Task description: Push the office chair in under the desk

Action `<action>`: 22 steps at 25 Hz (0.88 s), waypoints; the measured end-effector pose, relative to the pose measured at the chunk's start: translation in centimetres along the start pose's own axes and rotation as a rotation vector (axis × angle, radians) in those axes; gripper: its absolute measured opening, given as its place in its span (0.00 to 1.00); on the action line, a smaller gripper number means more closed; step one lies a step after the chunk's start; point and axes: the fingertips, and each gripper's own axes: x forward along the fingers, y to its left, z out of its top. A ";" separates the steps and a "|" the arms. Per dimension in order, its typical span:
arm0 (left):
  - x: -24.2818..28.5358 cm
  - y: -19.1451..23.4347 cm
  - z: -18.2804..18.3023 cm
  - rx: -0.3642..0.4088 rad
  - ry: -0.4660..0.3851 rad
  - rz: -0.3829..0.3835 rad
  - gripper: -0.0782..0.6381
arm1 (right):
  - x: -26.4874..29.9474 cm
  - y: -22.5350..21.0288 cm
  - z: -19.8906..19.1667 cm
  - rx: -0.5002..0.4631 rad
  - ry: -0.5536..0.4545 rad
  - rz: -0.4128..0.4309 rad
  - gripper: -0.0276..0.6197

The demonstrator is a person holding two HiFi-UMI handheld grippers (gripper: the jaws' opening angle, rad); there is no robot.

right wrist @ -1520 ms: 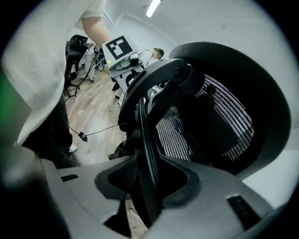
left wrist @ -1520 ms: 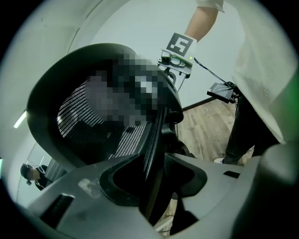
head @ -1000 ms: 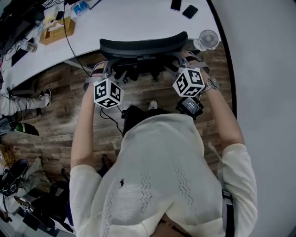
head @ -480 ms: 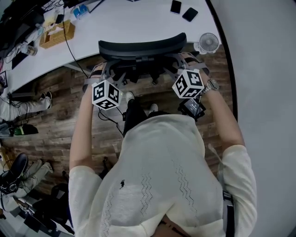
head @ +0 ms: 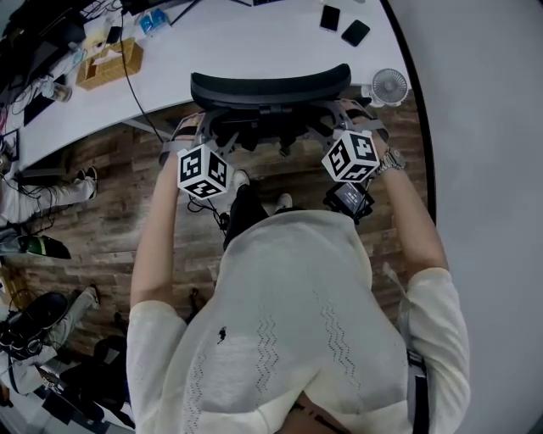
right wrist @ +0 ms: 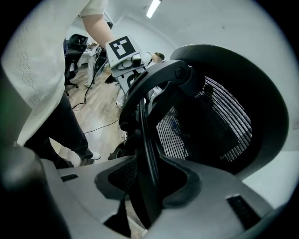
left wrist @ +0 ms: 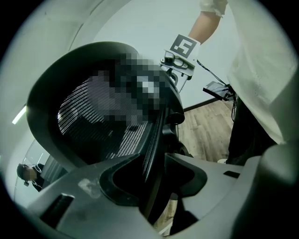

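A black mesh-backed office chair [head: 270,87] stands with its back at the edge of the white desk [head: 254,38]. My left gripper [head: 188,136] is shut on the left rim of the chair back. My right gripper [head: 355,120] is shut on the right rim. In the left gripper view the thin black frame edge [left wrist: 155,135] runs between the jaws of the left gripper [left wrist: 152,176], with the mesh [left wrist: 93,121] to the left. The right gripper view shows the right gripper [right wrist: 147,181] clamped on the opposite rim [right wrist: 142,126]. The seat is hidden under the back.
On the desk are a small white fan [head: 389,83], two dark phones [head: 331,17], a wooden tissue box [head: 109,58] and a black cable. A grey wall [head: 484,127] runs close on the right. Shoes and someone's legs [head: 25,191] are on the wooden floor at left.
The person has stepped forward; a second white shoe now shows behind the chair. The chair back and both grippers have edged slightly toward the desk.
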 end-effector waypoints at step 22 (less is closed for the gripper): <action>0.7 1.3 0.8 0.004 -0.007 0.006 0.34 | 0.0 -1.6 -0.7 -0.006 -0.003 -0.007 0.28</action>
